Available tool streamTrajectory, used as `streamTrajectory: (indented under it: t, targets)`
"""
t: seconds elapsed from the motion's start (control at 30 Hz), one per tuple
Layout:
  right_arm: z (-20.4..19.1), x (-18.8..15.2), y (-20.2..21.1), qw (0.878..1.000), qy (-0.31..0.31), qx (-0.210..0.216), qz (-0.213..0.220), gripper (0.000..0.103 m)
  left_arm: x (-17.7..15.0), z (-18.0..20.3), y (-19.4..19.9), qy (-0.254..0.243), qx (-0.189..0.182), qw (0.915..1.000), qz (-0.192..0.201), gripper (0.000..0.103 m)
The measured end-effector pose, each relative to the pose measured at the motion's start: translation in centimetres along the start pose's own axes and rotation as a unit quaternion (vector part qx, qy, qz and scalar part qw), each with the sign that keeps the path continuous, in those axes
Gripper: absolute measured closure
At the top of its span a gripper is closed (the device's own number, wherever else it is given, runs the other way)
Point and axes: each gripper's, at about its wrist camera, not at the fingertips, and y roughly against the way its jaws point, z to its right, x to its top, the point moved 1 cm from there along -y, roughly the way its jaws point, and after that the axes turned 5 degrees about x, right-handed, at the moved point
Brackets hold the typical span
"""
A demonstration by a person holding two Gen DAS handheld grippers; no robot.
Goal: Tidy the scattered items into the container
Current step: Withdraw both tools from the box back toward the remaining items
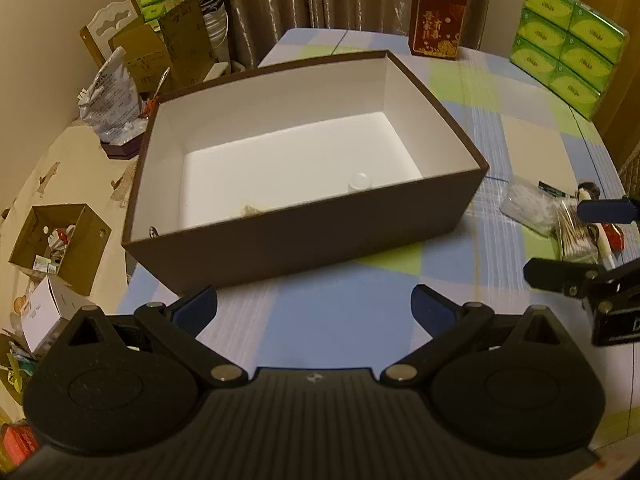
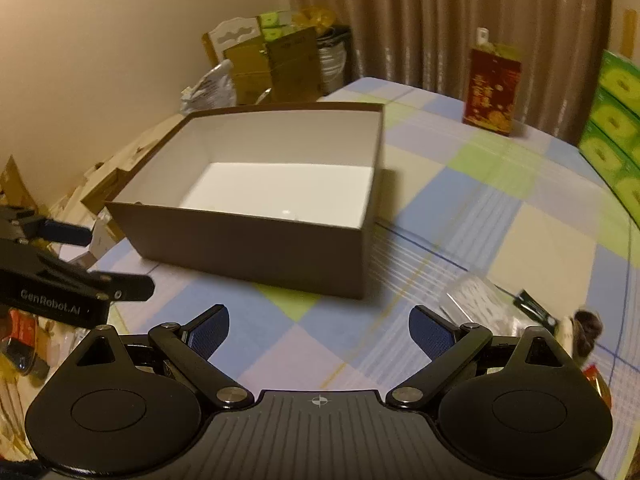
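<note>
My left gripper (image 1: 314,312) and right gripper (image 2: 319,330): both spread wide, empty. Box (image 1: 280,236): ahead. Cotton swabs (image 1: 574,232) and bag (image 1: 524,204): right of box, nearer my right gripper.

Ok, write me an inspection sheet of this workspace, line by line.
Surface: table under a checked cloth of blue, green and cream.
Job's things: brown box, open, white inside, with a small white bottle and a few small bits by its near wall; bag of cotton swabs, clear packet and small items lie outside to the right.
Clutter: red gift bag and stacked green tissue packs at the far side.
Grippers: left gripper open, holding nothing; right gripper open, holding nothing.
Cables: nothing seen.
Surroundings: curtain, cardboard boxes and bags beside the table.
</note>
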Motion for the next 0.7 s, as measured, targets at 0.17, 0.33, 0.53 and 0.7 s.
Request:
streamTrajectory:
  t: [0.17,0.33,0.53,0.7]
  targets:
    - [1.6,-1.2,1.0,1.000,-0.022,-0.009,-0.001,0.009,-0.6,1.3,-0.1,-0.003,-0.008,0.9999,-0.005,0.001]
    - [3.1,-2.6,2.6,0.999,-0.041,-0.017,0.001,0.009,-1.0,3.3,-0.4,-0.017,-0.021,0.9996,-0.012,0.001]
    - [4.8,-4.2,4.6,0.997,-0.058,-0.044,0.002,0.009,-1.1,5.9,-0.6,-0.045,-0.032,0.9984,-0.012,0.001]
    - [6.3,-6.0,6.1,0.995,-0.071,-0.075,-0.003,0.009,-0.8,8.3,-0.8,-0.072,-0.052,0.9961,-0.005,0.001]
